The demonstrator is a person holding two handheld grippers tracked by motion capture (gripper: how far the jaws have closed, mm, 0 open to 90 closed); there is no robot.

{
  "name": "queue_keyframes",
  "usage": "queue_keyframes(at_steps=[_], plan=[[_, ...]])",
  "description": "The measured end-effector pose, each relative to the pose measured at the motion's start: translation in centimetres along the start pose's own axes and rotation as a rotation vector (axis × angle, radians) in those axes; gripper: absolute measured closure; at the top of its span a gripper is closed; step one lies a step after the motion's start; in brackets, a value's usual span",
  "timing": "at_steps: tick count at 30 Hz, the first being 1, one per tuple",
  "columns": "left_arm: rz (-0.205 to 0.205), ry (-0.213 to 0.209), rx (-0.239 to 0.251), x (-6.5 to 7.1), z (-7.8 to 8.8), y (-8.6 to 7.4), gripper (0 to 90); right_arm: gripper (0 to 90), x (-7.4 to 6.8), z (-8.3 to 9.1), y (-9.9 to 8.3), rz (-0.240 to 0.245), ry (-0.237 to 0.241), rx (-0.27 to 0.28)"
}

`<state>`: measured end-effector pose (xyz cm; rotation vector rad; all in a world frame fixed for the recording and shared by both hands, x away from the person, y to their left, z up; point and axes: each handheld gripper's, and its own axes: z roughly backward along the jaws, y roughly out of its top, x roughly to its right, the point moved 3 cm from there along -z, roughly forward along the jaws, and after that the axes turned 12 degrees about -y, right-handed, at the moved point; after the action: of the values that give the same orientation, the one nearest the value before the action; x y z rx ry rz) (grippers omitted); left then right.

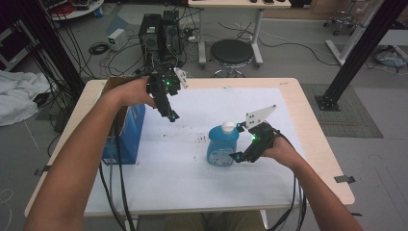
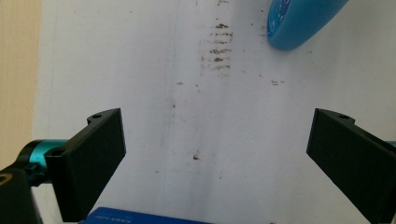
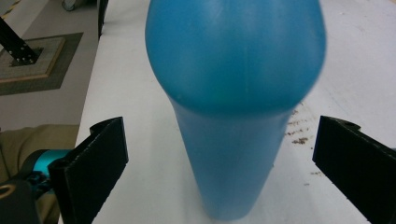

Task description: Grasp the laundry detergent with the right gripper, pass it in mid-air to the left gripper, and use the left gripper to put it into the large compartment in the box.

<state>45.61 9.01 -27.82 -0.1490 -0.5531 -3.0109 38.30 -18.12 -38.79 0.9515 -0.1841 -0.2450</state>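
White paper covered most of the table, leaving bare room at its centre, where the blue soap bottle stood between the right gripper's wide-spread jaws, while the left gripper, also wide, hovered beside a blue box at the left edge.

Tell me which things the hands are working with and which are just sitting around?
Working with: blue bottle, between the open right gripper jaws; left gripper, open, hovering above the table.

Sitting around: blue box, round stool, computer towers.
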Motion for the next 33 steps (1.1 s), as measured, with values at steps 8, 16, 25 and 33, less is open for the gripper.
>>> queue_keyframes(at_steps=[8,16,25,33], plan=[[0.004,-0.002,-0.002,-0.1,0.0,-0.1,4.6,2.3,0.0,-0.8,-0.2,-0.013,-0.002,0.026],[0.005,-0.001,0.002,-0.1,0.0,-0.2,4.6,2.3,-0.2,-1.5,-0.4,-0.039,-0.003,0.067],[0.012,-0.001,0.003,-0.1,0.0,-0.2,4.6,2.8,-0.5,-2.1,-0.4,-0.056,-0.001,0.103],[0.01,-0.003,0.002,-0.1,-0.1,0.0,4.6,5.2,-0.5,-2.3,-0.7,-0.061,0.003,0.123]])
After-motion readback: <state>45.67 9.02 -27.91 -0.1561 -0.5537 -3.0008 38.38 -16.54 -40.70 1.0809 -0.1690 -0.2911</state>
